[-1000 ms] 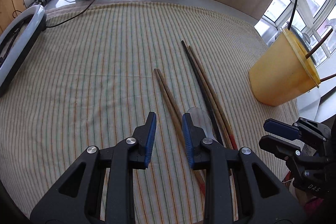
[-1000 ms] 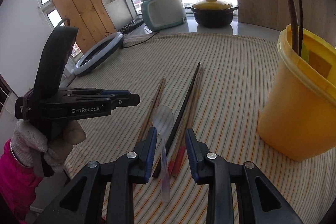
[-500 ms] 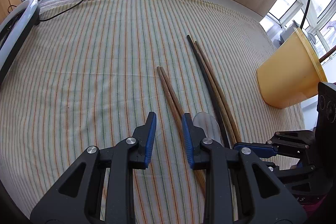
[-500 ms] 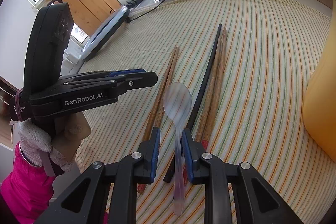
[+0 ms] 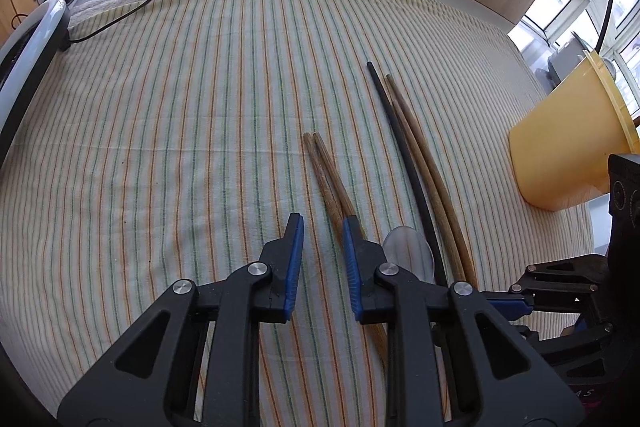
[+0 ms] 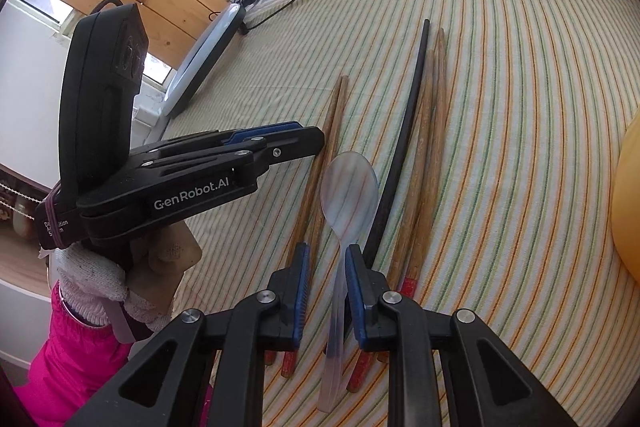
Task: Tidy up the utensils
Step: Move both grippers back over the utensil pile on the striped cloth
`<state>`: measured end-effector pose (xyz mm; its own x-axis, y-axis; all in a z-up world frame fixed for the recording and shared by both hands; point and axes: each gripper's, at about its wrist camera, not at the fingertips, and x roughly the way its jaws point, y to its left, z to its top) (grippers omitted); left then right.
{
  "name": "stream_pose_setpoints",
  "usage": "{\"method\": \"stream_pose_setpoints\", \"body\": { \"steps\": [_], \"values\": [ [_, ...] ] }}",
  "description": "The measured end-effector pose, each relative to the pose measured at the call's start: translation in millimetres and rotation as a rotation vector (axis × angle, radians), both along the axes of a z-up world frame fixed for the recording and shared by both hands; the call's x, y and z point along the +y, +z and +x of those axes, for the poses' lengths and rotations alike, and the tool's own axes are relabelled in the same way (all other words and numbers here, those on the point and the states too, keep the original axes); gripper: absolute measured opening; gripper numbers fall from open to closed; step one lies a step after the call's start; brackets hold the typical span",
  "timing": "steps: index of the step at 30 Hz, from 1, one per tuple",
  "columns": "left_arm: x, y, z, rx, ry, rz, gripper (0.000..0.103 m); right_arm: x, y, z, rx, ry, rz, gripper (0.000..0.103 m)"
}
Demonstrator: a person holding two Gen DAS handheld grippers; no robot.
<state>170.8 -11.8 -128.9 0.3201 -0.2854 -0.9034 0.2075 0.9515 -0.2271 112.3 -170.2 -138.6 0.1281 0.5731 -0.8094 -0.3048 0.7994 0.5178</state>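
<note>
Between my right tongs [image 6: 326,279] lies the spoon [image 6: 349,187], its thin handle running back under them and its bowl just ahead; the jaws stand a little apart, astride the handle, not yet pinching it. It looks like light, clear plastic, slick and slightly bendy, so I judge the flat handle near the neck the best hold. My left tongs [image 5: 322,255] are closing on nothing, with bare cloth [image 5: 180,147] between them and the short chopsticks [image 5: 326,171] at their right tip. Beyond lie the long chopsticks [image 5: 416,155]; farther right stands the yellow tub [image 5: 568,151].
</note>
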Motion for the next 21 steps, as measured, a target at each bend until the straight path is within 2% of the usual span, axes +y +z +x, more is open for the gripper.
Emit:
{"method": "stream_pose_setpoints", "body": {
  "steps": [2,7,11,13,21],
  "values": [
    [1.6,0.6,-0.4,-0.004,0.002,0.010,0.012,1.2,-1.6,3.4,0.006,-0.004,0.007,0.019],
    [5.0,-1.2,1.9,0.006,0.009,0.024,0.009,3.1,-8.8,10.9,0.037,-0.010,0.016,0.018],
    [6.8,4.0,1.5,0.012,0.008,-0.021,0.009,8.1,-13.7,15.9,0.046,-0.015,-0.008,0.009],
    [6.0,5.3,1.4,0.016,0.004,-0.031,0.009,10.0,-14.0,16.2,0.043,-0.012,-0.018,0.007],
    [-2.7,3.4,2.9,0.019,-0.009,-0.021,0.009,22.7,-5.4,14.3,-0.013,-0.021,-0.142,0.004]
  ]
}}
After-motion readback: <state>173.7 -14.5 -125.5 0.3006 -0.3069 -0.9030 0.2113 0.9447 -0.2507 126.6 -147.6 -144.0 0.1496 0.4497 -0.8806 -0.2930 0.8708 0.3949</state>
